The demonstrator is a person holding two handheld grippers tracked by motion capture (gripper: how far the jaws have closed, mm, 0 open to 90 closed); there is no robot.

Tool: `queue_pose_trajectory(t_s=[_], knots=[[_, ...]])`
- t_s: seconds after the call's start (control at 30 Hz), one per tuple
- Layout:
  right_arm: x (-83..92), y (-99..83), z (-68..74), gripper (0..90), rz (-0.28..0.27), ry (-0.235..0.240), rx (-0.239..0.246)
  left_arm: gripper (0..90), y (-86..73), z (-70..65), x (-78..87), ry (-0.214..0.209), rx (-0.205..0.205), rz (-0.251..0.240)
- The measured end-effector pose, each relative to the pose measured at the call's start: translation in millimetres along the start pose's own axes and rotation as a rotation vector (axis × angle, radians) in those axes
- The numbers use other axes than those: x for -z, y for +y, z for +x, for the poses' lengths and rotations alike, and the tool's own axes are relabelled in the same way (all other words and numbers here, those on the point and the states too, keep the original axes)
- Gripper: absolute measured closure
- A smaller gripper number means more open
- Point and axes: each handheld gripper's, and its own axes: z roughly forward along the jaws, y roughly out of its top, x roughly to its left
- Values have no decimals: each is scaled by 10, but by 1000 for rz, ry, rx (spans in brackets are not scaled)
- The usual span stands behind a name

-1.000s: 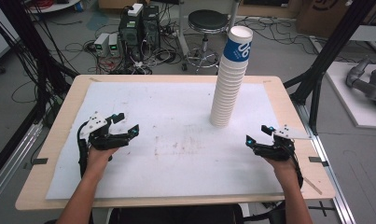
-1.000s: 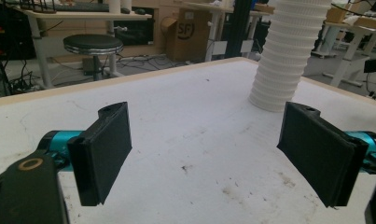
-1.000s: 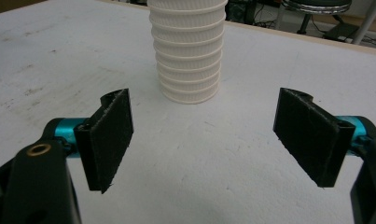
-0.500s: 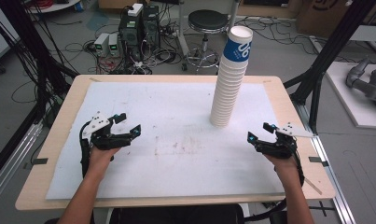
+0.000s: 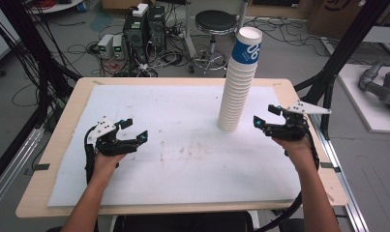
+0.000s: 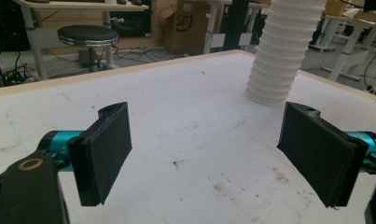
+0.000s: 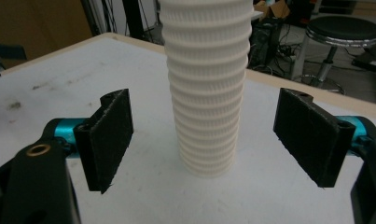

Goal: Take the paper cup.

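right claw point(image 5: 266, 116) agape — cup stack point(image 5: 238, 87) just ahead, apart

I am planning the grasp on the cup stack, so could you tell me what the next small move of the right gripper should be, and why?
Probably ease the right gripper straight forward until its jaws flank the stack of cups. Its jaws stand wide open, the stack is centred between them but still ahead, untouched, and it leans slightly, so a slow approach seems wise.
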Motion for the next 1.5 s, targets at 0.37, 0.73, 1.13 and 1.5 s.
queue_pose_trajectory(t_s=[0.37,0.73,1.13,1.5], knots=[[-234,604,-32,201,-37,50,46,168,-3,8,-21,2,-1,11],[-505,935,-101,192,-62,44,35,168,173,-8,-152,-33,-10,16],[-584,969,-133,193,-85,79,51,163,1047,-38,-604,-160,-76,-6],[-578,965,-154,205,-86,88,44,163,1928,-347,-1292,-306,-164,-24]])
